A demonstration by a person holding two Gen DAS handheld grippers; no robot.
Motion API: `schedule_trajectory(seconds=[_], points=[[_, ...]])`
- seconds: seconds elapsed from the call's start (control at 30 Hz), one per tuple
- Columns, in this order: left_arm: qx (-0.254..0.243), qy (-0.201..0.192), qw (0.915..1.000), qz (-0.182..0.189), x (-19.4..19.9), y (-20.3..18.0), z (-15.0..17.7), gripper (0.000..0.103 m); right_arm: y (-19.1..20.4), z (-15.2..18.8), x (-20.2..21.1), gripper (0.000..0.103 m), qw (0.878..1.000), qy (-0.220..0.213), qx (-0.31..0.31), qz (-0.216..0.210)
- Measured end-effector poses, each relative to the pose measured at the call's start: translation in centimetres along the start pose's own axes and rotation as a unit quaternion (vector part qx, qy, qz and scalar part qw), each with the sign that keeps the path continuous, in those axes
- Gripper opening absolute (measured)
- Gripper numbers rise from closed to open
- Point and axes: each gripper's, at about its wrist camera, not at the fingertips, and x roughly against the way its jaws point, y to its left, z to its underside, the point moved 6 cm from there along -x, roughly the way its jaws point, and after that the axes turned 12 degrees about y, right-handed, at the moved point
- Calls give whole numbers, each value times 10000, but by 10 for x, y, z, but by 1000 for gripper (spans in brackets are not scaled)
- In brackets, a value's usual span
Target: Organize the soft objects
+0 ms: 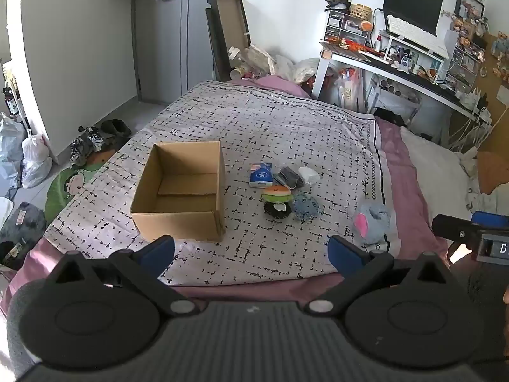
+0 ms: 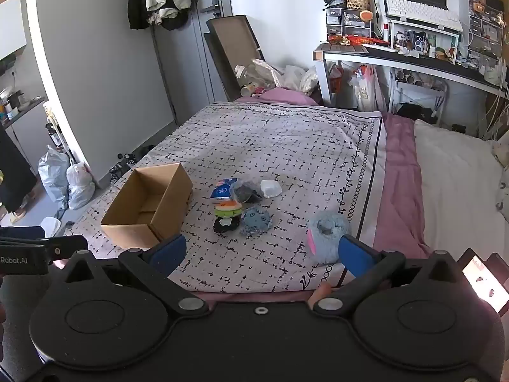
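Both the left gripper [image 1: 251,251] and right gripper [image 2: 262,253] hang wide and empty over the bed edge; nearest the right lies a blue plush [image 2: 327,235], light and squashy, best pinched mid-body; the cardboard box [image 1: 181,191] sits well left; small soft toys [image 1: 288,200] cluster between, nothing blocking

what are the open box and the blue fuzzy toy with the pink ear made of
Box: looks like plain corrugated cardboard, matte brown, with crisp folded edges and flaps lying flat inside. Blue toy: seems to be plush fabric, a fuzzy, slightly shaggy pile with a soft rounded outline and a smoother pink ear patch; stuffing cannot be seen.
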Motion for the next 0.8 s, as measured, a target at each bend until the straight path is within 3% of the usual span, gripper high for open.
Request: schedule_trajectory(seconds=[0.8], points=[[65, -32, 9999, 70, 5, -1, -1, 102, 3, -2, 5, 103, 10000, -17, 54, 10]])
